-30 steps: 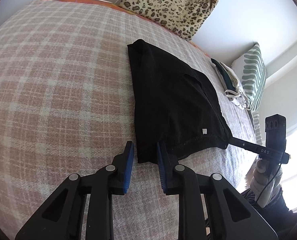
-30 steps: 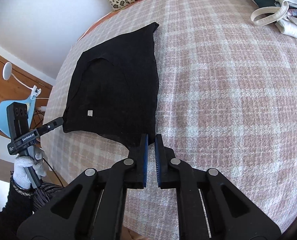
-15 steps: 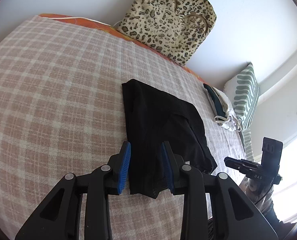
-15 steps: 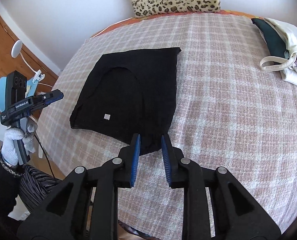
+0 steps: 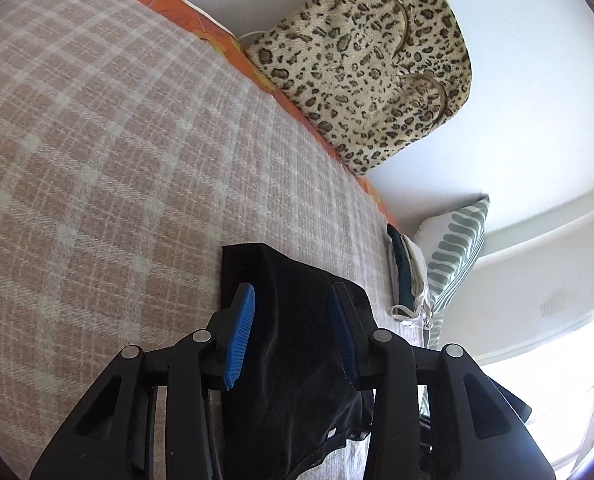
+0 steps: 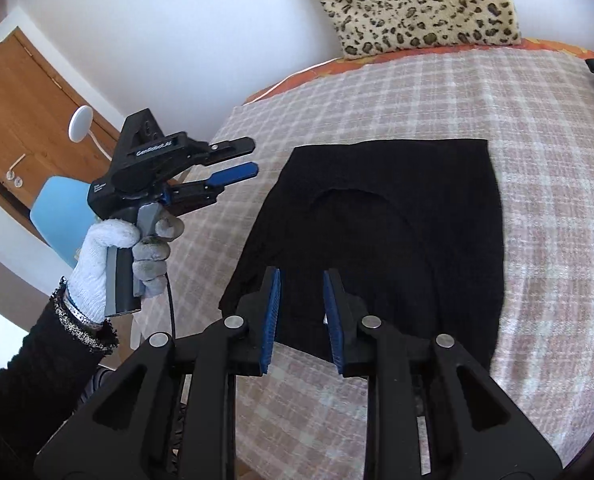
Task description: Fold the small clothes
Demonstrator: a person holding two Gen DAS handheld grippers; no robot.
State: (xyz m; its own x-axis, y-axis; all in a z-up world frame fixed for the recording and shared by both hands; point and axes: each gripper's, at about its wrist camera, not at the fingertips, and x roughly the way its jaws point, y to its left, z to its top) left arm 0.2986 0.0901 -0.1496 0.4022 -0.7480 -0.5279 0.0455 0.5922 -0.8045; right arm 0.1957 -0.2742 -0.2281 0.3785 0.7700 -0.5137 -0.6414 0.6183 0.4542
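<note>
The flat black knit garment [image 6: 381, 240] lies folded mid-frame on the pink plaid blanket [image 6: 557, 120]. Both jaws have just been opening: the left gripper [image 5: 293, 336] and right gripper [image 6: 301, 312] gape empty. Next, pinch both near corners evenly, then fold.

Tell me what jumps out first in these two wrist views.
A black garment lies folded flat on the pink plaid blanket, right in front of both tongs. The right tongs hang open over its near edge, and the left tongs, also open, are held up clear of it in a white-gloved hand. A leopard-print bag leans on the wall behind.
</note>
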